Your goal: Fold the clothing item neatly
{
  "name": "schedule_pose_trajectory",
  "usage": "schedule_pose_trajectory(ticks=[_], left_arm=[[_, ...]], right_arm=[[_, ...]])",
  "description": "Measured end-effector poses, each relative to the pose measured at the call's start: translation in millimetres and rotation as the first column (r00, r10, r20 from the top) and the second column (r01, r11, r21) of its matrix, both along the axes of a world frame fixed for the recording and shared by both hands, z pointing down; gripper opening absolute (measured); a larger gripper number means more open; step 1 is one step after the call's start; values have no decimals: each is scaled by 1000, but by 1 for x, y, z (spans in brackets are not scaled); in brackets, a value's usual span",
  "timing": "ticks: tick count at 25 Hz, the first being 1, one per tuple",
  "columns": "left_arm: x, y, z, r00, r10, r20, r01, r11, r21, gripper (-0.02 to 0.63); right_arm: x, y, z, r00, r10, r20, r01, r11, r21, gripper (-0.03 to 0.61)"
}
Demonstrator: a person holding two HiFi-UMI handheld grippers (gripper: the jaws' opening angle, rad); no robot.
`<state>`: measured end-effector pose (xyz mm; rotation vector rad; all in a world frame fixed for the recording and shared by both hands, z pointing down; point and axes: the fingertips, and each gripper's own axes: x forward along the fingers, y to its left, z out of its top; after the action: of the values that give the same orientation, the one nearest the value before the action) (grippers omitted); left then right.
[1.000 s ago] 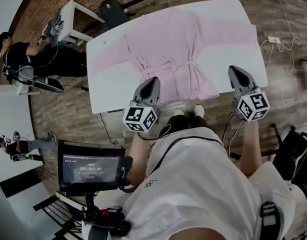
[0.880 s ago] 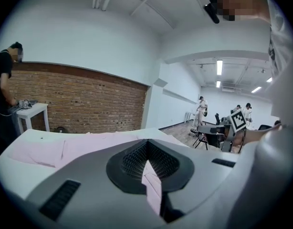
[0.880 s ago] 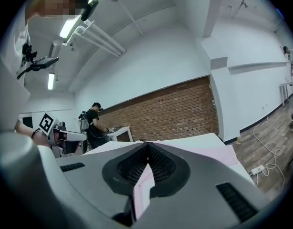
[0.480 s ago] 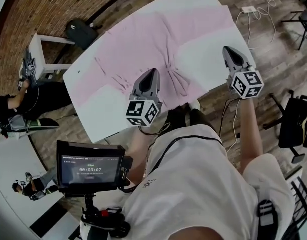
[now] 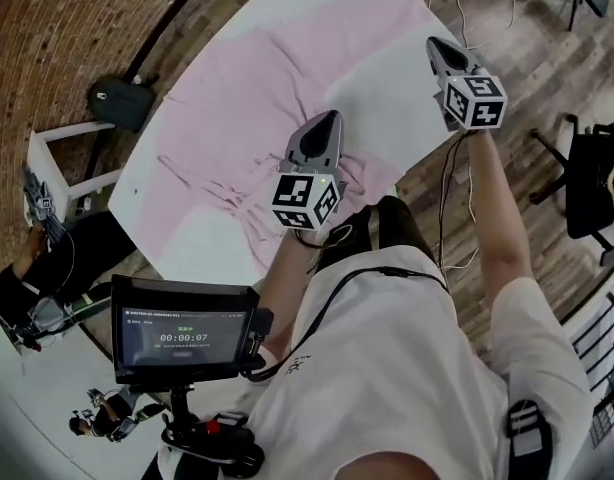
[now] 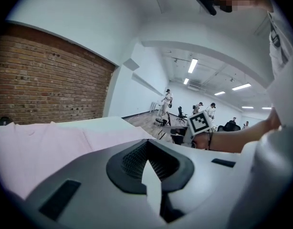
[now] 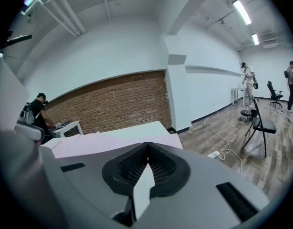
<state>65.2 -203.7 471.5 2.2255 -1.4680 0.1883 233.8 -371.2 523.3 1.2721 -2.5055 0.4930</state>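
Observation:
A pink robe-like garment [image 5: 247,88] lies spread open on the white table [image 5: 199,236], its tie strings bunched near the front edge. My left gripper [image 5: 329,118] is over the garment's near hem, shut, with nothing between its fingers. My right gripper [image 5: 432,44] hovers shut and empty over the table's right front edge, beside a sleeve. In the left gripper view the shut left gripper [image 6: 147,146] points across the pink cloth [image 6: 36,147], with the right gripper's marker cube [image 6: 200,122] beyond. In the right gripper view the shut right gripper [image 7: 147,147] faces the garment [image 7: 103,144].
A black bag [image 5: 122,98] lies on the wooden floor behind the table, next to a small white side table [image 5: 57,168]. A person [image 5: 37,288] sits at the left. Cables [image 7: 223,144] and a folding chair [image 7: 260,128] stand to the right. A monitor [image 5: 182,328] hangs at my chest.
Both grippers have moved forward and down from in front of the table to over its near edge and the garment's hem. The head view has swung left. Both stay shut.

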Motion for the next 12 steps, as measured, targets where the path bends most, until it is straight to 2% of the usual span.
schedule_pose_trajectory(ticks=[8,12], left_arm=[[88,-39,-6,988,134,-73,-132,990,41,2],[114,-49,-4,980,182,-82,-178,983,54,2]], right_arm=[[14,-53,37,988,121,-92,-125,991,-41,3],[22,-72,61,975,137,-175,-149,987,-59,58]])
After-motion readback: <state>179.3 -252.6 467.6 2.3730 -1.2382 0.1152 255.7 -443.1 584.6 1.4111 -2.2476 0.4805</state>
